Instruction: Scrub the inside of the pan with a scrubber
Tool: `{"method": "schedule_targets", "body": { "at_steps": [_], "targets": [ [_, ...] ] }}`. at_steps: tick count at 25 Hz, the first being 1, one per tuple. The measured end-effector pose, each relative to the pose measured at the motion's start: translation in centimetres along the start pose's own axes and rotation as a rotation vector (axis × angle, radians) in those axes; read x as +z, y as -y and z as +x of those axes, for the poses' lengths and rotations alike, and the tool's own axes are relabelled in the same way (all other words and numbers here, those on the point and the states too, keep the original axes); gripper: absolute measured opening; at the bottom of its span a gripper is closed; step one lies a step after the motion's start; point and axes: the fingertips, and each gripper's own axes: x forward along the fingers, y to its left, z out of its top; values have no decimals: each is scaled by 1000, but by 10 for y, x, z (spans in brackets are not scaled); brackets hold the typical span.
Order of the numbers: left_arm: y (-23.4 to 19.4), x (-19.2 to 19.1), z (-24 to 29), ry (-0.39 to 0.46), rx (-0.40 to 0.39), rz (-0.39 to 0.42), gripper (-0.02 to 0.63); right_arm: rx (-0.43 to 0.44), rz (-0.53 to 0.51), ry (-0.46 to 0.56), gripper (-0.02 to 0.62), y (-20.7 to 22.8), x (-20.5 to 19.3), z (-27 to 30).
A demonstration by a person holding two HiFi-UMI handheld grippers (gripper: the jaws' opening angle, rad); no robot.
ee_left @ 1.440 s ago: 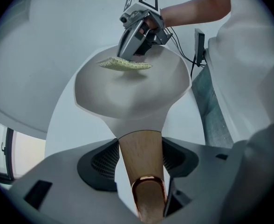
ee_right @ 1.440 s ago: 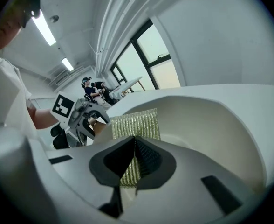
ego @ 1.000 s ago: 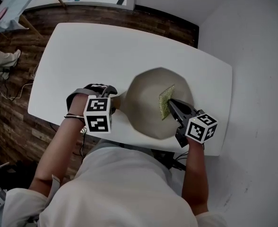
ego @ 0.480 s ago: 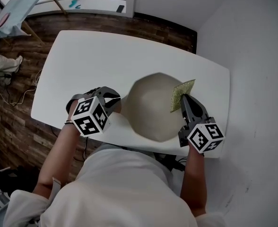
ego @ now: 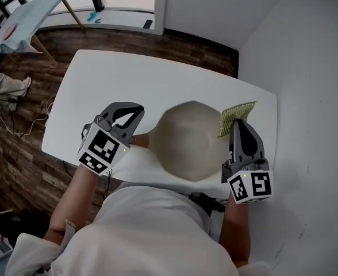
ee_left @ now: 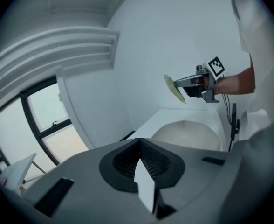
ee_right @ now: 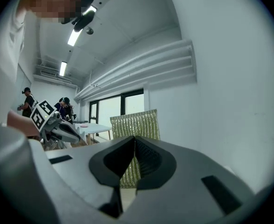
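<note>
Scrubber (ego: 237,115), clamped in my right gripper (ego: 237,125), hangs above the pan's (ego: 186,142) right rim; my left gripper (ego: 131,112), jaws just closed empty, sits off its left rim.

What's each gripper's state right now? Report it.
Left gripper: just closed, empty.
Right gripper: closed on the rectangular green-gold mesh scrubber.

The person is wearing a white short-sleeved shirt (ego: 152,232). The left tool (ego: 131,119) and right tool (ego: 238,125) are showing grey shells with black ribbed pads, each one bearing 1 white cube printed with black square markers.
</note>
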Motion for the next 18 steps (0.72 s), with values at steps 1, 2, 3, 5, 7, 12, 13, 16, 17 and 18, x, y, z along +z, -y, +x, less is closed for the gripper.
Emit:
{"method": "schedule_targets", "body": {
  "at_steps": [1, 2, 3, 5, 7, 12, 13, 16, 17, 18],
  "targets": [
    [-8, 8, -5, 33, 36, -27, 12, -17, 0, 23, 23, 2, 7, -3],
    [-15, 16, -10, 67, 65, -57, 12, -33, 1, 45, 23, 5, 13, -7],
    [-21, 23, -16, 103, 89, -86, 12, -48, 1, 66, 23, 7, 19, -11],
    [-30, 36, -27, 169, 126, -132, 12, -74, -3, 98, 23, 12, 29, -19],
    [-36, 46, -37, 220, 159, -158, 12, -90, -20, 122, 23, 15, 37, -27],
    [-49, 65, -63, 330, 250, -189, 12, -118, -63, 182, 23, 17, 59, -44],
    [-51, 67, -67, 343, 260, -195, 12, -126, -59, 189, 23, 17, 62, -46],
    [-53, 67, -76, 359, 271, -215, 12, -144, -47, 199, 23, 17, 67, -50],
    [-53, 67, -78, 362, 273, -221, 12, -148, -51, 199, 23, 16, 68, -51],
    [-53, 66, -79, 366, 279, -224, 12, -150, -55, 198, 23, 15, 67, -51]
  ]
}}
